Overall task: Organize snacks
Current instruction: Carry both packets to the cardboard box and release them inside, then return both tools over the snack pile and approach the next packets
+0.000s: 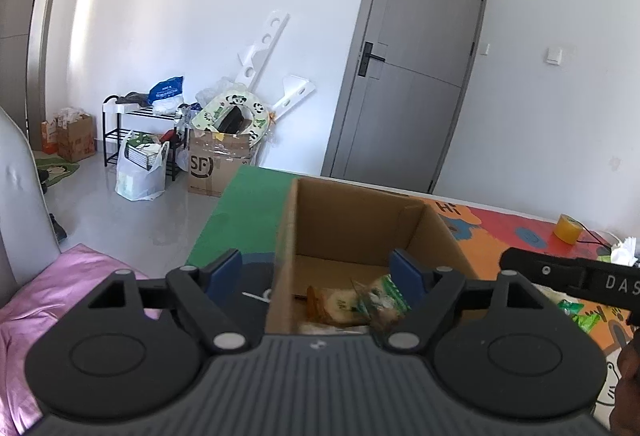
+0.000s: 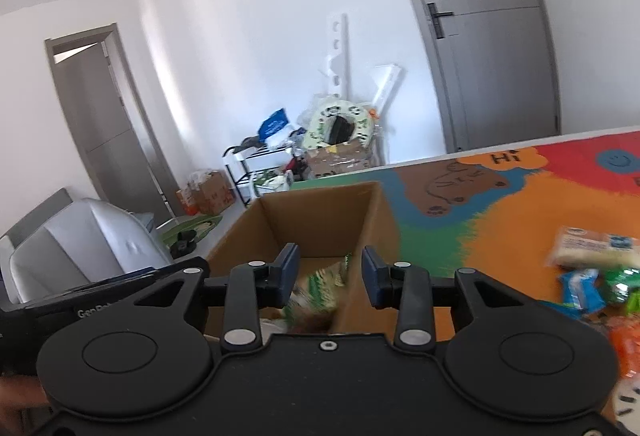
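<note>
— Nearest our lens on the left side sits the left gripper, its blue pads spread wide with nothing between them; one pad hangs outside the cardboard box, the other over its inside.

— And we see our right gripper the same way: parted, released, nothing pinched. Its fingers straddle the near right wall of the box, at twelve o'clock from the lens.

— So where are the snacks? From the left wrist view we count a bread packet lying on the box floor, with a green-printed packet touching it at its three o'clock side.

— From our right wrist view the green-printed packet shows between the pads, blurred. Outside the box, at three o'clock, a pale snack bar packet lies on the colourful play mat, and just beside it, toward five o'clock, a blue packet and green packets. We cannot read their labels.

— We also have a roll of yellow tape on the mat at two o'clock, well apart from the box, near a white tissue.

— Behind everything, at one o'clock, we see the grey door.
</note>
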{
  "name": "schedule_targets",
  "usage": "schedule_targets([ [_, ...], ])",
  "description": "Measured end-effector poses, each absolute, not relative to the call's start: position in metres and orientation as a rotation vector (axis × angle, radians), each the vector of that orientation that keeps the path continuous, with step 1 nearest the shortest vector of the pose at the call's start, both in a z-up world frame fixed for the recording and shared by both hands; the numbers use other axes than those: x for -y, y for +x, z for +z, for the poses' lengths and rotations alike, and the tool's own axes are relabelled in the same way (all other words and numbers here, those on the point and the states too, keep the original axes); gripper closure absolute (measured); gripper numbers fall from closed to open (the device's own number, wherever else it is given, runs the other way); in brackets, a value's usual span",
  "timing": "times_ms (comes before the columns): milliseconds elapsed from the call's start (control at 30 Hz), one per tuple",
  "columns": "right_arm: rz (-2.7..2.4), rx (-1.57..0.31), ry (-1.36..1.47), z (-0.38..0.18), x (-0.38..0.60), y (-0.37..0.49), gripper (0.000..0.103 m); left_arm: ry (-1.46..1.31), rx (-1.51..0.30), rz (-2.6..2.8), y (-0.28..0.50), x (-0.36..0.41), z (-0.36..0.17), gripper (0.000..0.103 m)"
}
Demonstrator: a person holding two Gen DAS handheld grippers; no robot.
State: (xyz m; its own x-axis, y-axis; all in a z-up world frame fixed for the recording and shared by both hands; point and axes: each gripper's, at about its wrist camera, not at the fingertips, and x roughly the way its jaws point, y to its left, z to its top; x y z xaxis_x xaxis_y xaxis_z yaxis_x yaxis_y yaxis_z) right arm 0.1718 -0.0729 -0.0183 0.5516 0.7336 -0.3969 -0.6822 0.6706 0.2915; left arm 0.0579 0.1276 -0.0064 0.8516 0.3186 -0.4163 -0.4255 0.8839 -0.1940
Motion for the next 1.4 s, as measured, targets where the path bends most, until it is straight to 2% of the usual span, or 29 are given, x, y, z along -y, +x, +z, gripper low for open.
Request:
schedule_targets([
  [100, 0.807, -0.533, 0.11, -0.022, 0.088, 0.172, 0.066, -0.282, -0.388, 0.373, 0.06, -0.118, -0.005, 0.016],
  [167, 0.787, -0.547, 0.109, -0.026, 0.097, 0.172, 0.062, -0.274, -0.387, 0.354, 0.061, -0.11, -0.005, 0.01],
  [233, 0.762, -0.563, 0.111, -0.031, 0.109, 0.172, 0.061, -0.262, -0.392, 0.336, 0.063, -0.102, -0.005, 0.009],
  [733, 0.658, -0.593, 0.15, -0.045, 0.185, 0.168, 0.043, -0.217, -0.439, 0.217, 0.077, -0.037, -0.009, 0.008],
  [1400, 0.543, -0.596, 0.196, -0.062, 0.254, 0.175, 0.04, -0.166, -0.463, 0.07, 0.096, 0.031, -0.018, 0.008],
])
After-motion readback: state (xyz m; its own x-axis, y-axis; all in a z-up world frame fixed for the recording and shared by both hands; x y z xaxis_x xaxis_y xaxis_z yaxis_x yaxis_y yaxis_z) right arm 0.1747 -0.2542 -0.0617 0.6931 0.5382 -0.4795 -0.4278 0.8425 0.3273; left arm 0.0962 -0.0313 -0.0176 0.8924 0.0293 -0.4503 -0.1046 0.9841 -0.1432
